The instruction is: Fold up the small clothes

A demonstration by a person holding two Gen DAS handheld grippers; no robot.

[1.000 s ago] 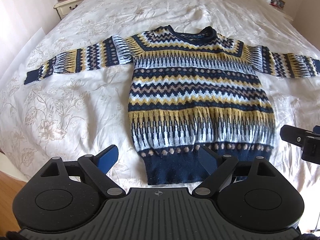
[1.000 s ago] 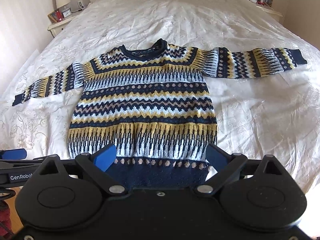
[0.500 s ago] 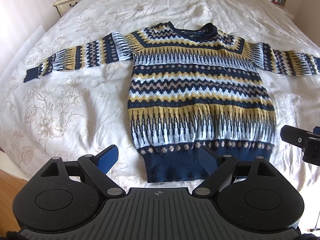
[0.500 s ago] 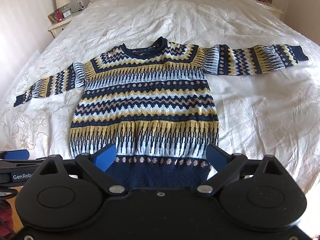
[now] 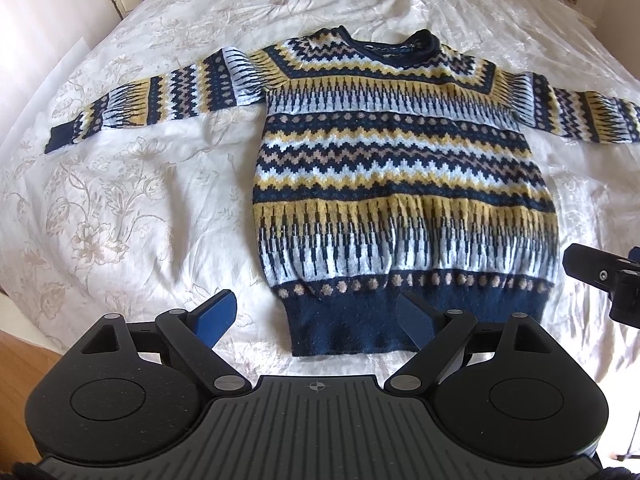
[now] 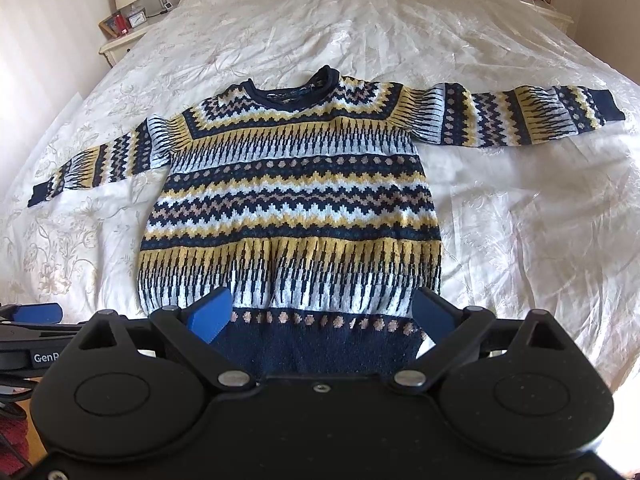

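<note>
A patterned knit sweater [image 5: 400, 168] in navy, yellow and white lies flat, face up, on the bed, both sleeves spread out sideways and the navy hem nearest me. It also shows in the right wrist view [image 6: 292, 200]. My left gripper [image 5: 316, 318] is open and empty, just above the hem's left corner. My right gripper [image 6: 320, 314] is open and empty, over the hem's right part. Part of the right gripper [image 5: 600, 276] shows at the right edge of the left wrist view, and the left gripper [image 6: 36, 316] shows at the left edge of the right wrist view.
The sweater lies on a cream floral bedspread [image 5: 120, 200] that covers a wide bed. A nightstand [image 6: 120, 44] with a lamp, clock and frames stands at the far left. Another nightstand [image 6: 536, 0] stands at the far right. Wooden floor [image 5: 24, 364] shows at the bed's near left edge.
Both grippers have moved forward and a little down toward the sweater's hem, so the sweater looks larger. Both stay open. The sweater has not moved.
</note>
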